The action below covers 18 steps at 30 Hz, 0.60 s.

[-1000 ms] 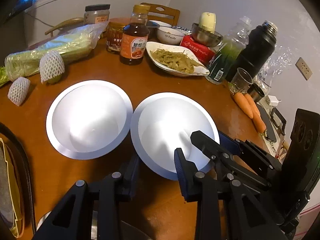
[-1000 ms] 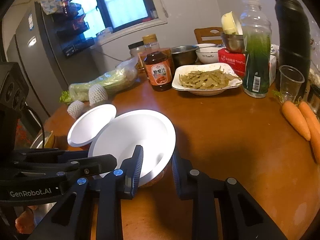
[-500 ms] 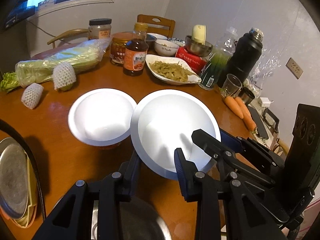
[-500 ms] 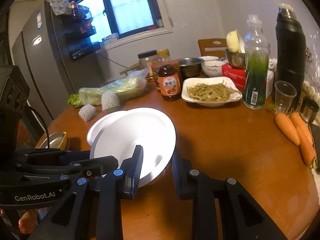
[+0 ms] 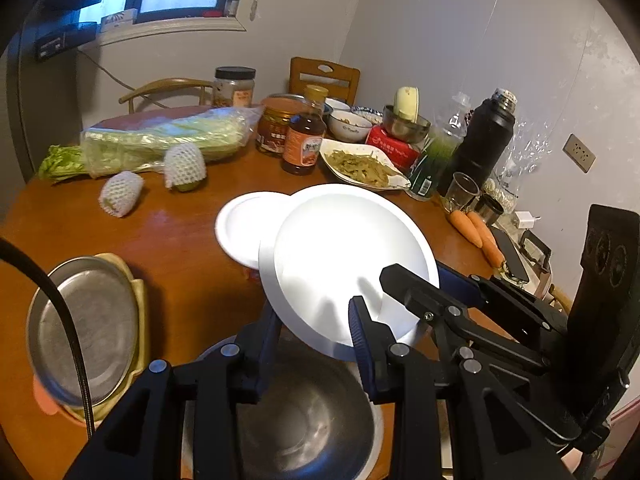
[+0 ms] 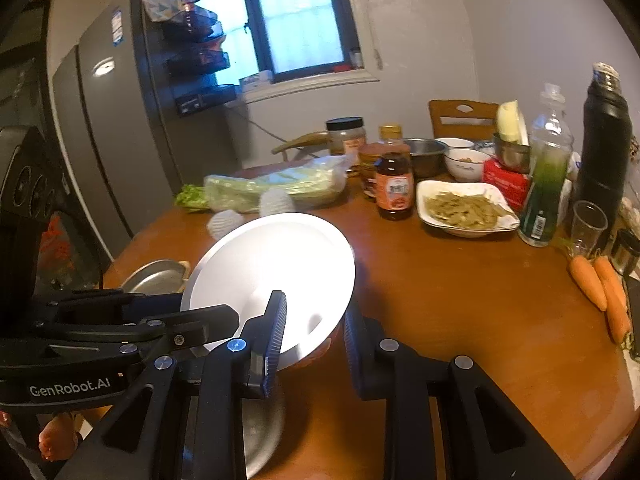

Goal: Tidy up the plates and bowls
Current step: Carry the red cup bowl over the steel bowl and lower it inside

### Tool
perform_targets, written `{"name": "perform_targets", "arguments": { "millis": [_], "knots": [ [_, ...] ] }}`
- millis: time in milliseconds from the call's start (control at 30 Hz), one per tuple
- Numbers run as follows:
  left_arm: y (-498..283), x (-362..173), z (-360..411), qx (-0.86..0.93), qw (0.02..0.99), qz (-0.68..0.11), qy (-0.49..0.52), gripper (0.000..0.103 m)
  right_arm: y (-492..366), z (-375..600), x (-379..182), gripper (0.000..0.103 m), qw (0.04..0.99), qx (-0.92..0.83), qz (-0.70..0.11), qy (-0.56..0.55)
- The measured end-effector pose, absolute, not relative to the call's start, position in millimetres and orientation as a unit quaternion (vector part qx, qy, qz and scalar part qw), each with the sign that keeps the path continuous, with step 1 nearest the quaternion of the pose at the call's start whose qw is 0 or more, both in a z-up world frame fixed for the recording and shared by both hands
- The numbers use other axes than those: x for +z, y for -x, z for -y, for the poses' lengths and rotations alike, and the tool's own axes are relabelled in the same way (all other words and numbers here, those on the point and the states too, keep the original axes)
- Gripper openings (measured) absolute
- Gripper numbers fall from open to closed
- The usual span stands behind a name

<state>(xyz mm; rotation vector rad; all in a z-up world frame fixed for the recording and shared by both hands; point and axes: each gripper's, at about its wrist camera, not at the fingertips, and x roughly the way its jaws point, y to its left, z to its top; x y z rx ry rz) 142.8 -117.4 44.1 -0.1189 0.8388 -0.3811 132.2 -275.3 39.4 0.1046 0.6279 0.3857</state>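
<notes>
Together, left gripper [image 5: 314, 334] and right gripper [image 6: 314, 330] clamping tilted white bowl [image 5: 348, 264], second white bowl [image 5: 244, 224] sitting at ten o'clock, steel bowl [image 5: 308, 420] lying at six.

black flask [image 5: 482, 140], two carrots [image 5: 476, 232], sauce bottle [image 5: 303, 142], bagged cabbage [image 5: 160, 140]

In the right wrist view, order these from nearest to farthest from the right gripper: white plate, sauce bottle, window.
1. White plate: held by the right gripper.
2. Sauce bottle: mid-table, beyond the plate.
3. Window: on the back wall.
</notes>
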Motion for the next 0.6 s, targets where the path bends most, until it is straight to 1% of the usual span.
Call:
{"name": "perform_targets", "arguments": {
  "millis": [300,600],
  "knots": [
    [-116.4,41.4,87.7,-0.177,0.895,-0.404,0.059,0.034,-108.8,244.8,39.2,0.029,0.927,0.204,-0.311,-0.051],
    [-95.9,23.1,70.3,-0.167,0.890,-0.420,0.056,0.034,-85.5,226.6,24.4,0.029,0.916,0.219,-0.332,-0.049]
  ]
}}
